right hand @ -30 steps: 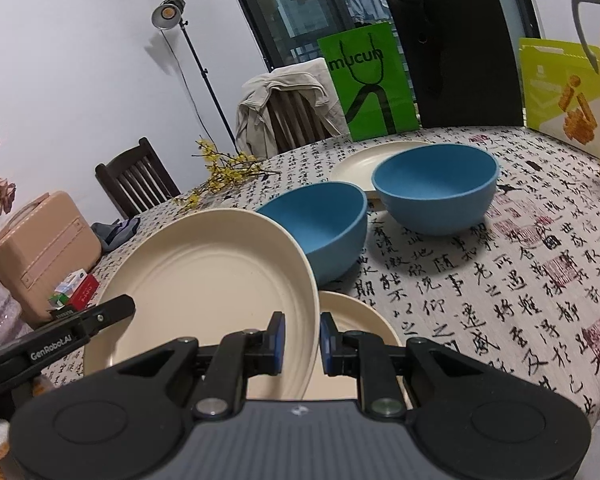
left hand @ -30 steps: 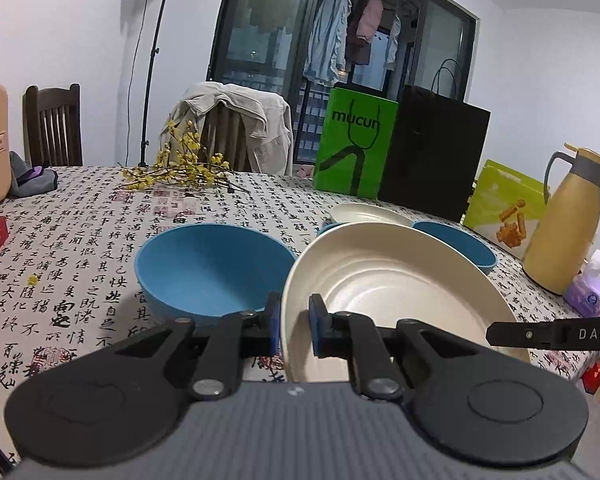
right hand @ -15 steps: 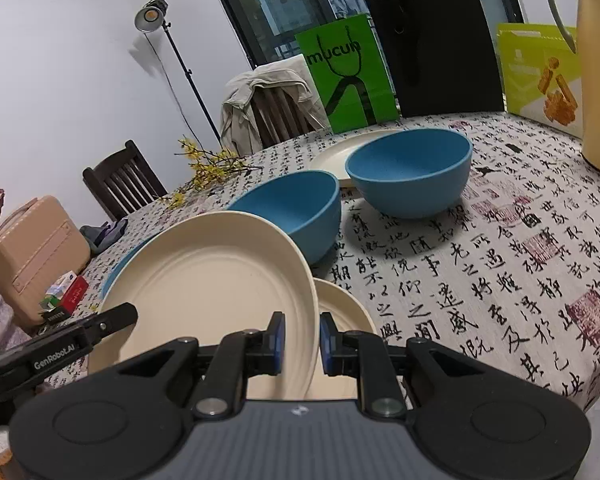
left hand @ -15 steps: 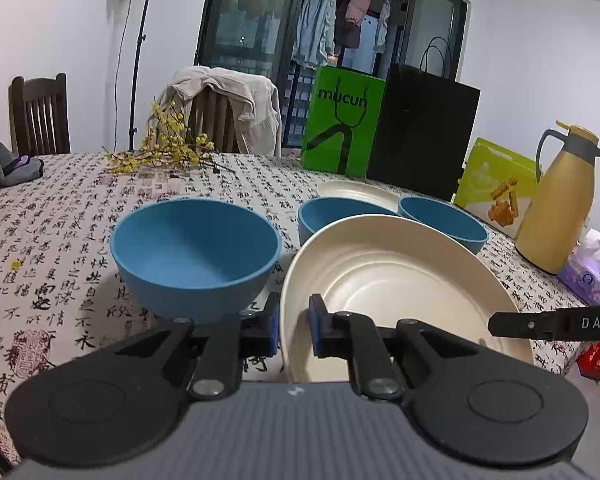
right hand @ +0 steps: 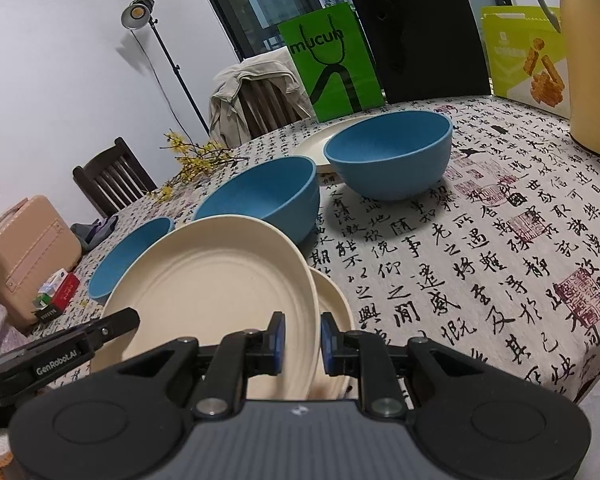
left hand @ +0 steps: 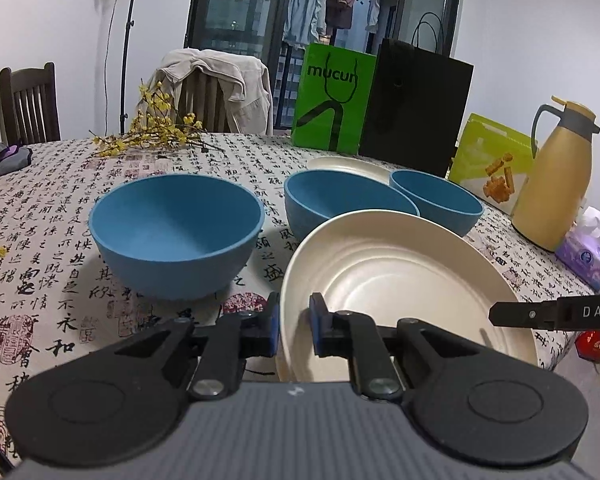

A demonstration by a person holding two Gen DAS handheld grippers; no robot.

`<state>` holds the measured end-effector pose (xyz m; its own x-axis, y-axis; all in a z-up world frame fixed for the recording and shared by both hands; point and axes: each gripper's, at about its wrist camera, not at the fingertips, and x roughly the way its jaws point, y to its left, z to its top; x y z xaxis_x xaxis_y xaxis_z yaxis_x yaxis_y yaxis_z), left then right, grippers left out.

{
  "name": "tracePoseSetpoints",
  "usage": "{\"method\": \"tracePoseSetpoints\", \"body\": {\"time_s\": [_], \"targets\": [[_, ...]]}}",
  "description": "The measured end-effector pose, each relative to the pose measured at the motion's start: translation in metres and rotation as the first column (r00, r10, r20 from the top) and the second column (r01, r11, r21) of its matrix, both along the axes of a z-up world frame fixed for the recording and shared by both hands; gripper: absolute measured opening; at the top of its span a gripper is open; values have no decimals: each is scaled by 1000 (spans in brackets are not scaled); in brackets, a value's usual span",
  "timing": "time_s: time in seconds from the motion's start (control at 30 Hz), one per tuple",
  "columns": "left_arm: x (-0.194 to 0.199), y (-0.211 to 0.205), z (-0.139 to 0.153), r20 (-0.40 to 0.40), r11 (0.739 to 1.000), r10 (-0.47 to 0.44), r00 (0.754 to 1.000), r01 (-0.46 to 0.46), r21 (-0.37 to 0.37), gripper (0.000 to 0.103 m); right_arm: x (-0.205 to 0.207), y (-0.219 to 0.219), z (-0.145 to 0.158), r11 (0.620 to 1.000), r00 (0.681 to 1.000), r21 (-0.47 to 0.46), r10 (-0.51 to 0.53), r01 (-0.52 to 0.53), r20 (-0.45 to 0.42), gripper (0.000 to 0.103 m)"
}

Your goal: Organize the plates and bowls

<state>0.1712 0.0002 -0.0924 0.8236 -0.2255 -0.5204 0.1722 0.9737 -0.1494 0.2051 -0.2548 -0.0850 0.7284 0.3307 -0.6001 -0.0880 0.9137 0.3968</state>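
Observation:
A large cream plate (left hand: 400, 280) hangs tilted just above the table, held by both grippers. My left gripper (left hand: 294, 330) is shut on its left rim. My right gripper (right hand: 302, 344) is shut on the right rim of the same plate (right hand: 212, 280). Directly under it a second cream plate (right hand: 334, 304) lies on the cloth. Three blue bowls stand behind: one at the left (left hand: 176, 232), one in the middle (left hand: 340, 200), one at the right (left hand: 436, 202). A third cream plate (left hand: 340, 165) lies behind the bowls.
A yellow thermos jug (left hand: 552, 184) and a purple tissue pack (left hand: 588, 256) stand at the right table edge. Green bag (left hand: 332, 100), black bag (left hand: 416, 108) and yellow-green box (left hand: 492, 164) line the back. Yellow flower twigs (left hand: 156, 136) lie far left. A pink case (right hand: 24, 256) sits at the left.
Both grippers have sunk a little with the cream plate, bringing it closer to the plate on the table. The middle and right bowls now show above its rim.

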Motion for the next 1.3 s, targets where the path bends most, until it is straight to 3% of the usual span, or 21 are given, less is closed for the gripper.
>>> {"method": "tracePoseSetpoints", "body": {"time_s": [0.83,1.3], "targets": [[9,-6,-15,-55,1000,-8,998,9,14,15,2,0,-10,999,1000,-36,-2,1,-16,19],[13,-16,-25,-43,995,6,999,-1,101,18,3,19,-15,984,999,-178,29,-25,20,19]]}}
